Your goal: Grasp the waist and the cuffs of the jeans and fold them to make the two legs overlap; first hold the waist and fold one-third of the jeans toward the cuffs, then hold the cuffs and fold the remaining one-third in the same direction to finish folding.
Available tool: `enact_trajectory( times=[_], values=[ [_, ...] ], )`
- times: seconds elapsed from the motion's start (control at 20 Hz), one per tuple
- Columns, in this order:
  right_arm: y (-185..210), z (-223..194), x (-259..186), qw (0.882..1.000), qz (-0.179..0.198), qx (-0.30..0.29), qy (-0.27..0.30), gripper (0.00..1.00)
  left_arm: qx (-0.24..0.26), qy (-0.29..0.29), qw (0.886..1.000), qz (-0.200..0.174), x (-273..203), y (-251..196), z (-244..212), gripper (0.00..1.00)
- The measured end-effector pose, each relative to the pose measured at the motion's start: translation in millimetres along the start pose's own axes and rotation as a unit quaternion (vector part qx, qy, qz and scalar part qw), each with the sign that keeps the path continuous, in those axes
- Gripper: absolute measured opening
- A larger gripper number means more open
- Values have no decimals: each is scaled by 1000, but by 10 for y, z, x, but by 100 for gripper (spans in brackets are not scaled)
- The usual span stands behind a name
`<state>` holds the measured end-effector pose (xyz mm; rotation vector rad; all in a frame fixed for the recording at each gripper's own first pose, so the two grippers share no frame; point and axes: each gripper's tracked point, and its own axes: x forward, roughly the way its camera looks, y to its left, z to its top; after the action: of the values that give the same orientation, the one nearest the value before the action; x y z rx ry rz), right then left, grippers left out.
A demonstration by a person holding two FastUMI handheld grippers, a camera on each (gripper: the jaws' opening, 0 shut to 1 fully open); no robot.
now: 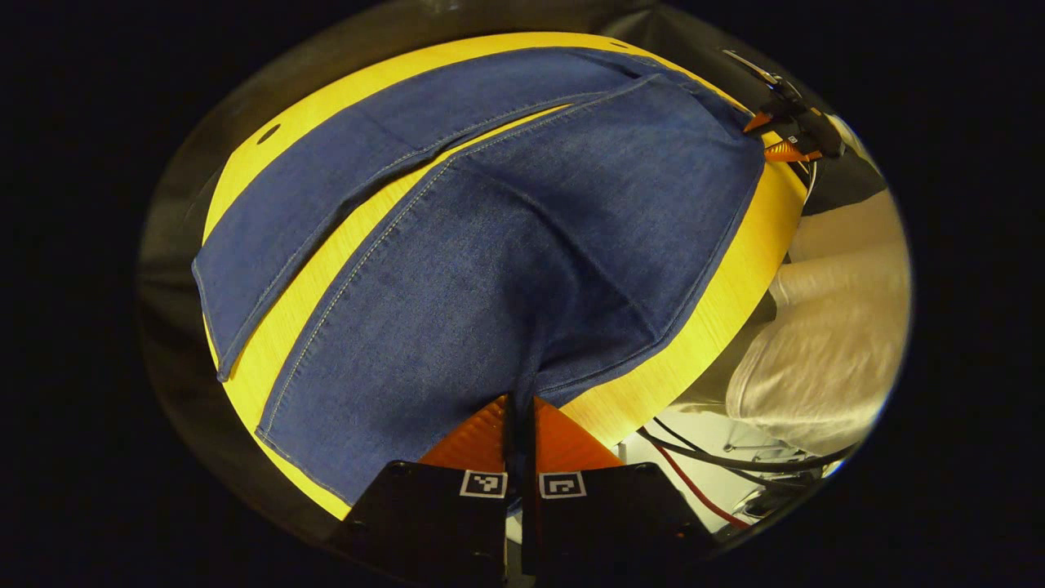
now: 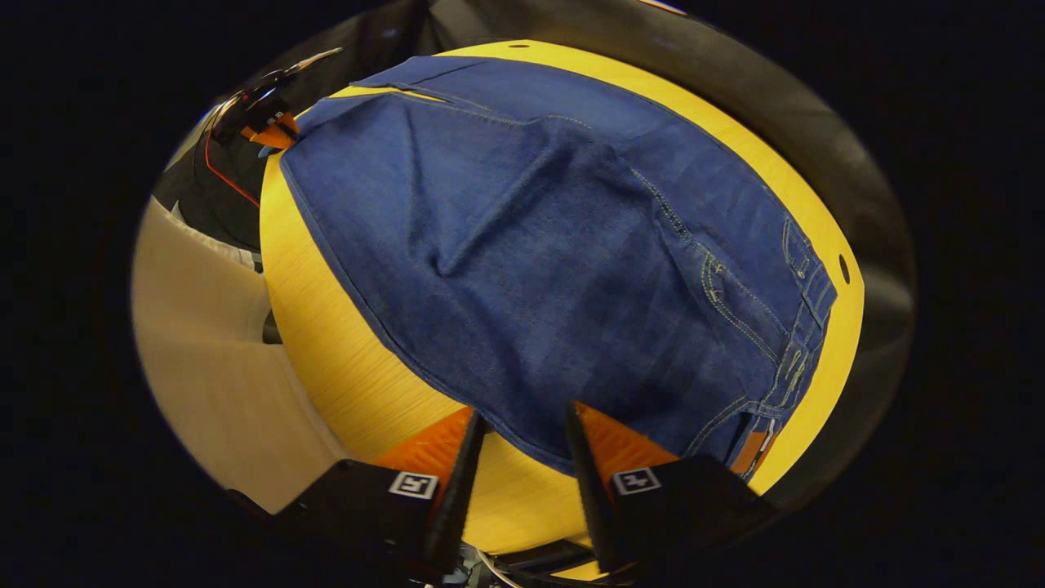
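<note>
Blue jeans (image 1: 522, 245) lie spread on a round yellow table (image 1: 702, 327), the two legs apart with a strip of table between them. My left gripper (image 1: 520, 404) is shut on a pinch of the near leg's edge by the cuff, and a crease runs up from it. In the right gripper view the waist (image 2: 796, 327) with belt loops and a leather patch (image 2: 747, 453) lies at the right. My right gripper (image 2: 522, 425) stands open, its fingers either side of the jeans' (image 2: 555, 245) near edge by the waist. Each gripper also appears far off: right gripper (image 1: 784, 135), left gripper (image 2: 273, 131).
A person's light trousers (image 1: 824, 359) stand close to the table's near edge, also seen as pale cloth (image 2: 204, 351). Cables (image 1: 702, 482) hang below the edge. A small hole (image 2: 843, 268) sits near the table rim beyond the waist. The dark booth wall surrounds the table.
</note>
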<state>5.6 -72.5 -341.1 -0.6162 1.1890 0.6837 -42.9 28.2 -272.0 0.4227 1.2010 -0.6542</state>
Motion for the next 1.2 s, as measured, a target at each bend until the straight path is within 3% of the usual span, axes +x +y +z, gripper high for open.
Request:
enact_trajectory(
  times=[0.15, 0.4, 0.65, 0.95, 1.2],
  values=[
    [-18, 60, 10, 999, -14, 15, -31, 24, -27, 5, 999, -20, -30, -7, 10, 1],
    [-23, 103, 21, 995, -49, 74, -45, 5, -51, -5, 998, -38, -43, -14, 16, 0],
    [-34, 93, 6, 992, -82, 90, -19, 3, -49, 21, 997, -57, -52, -17, 4, 0],
    [-227, 476, -399, 988, -103, 103, -55, 2, 37, 71, 996, -27, -467, 279, 269, 0],
    [-591, 1079, -922, 977, -89, 155, -115, 0, 78, 90, 993, 19, -960, 627, 732, 0]
  ],
)
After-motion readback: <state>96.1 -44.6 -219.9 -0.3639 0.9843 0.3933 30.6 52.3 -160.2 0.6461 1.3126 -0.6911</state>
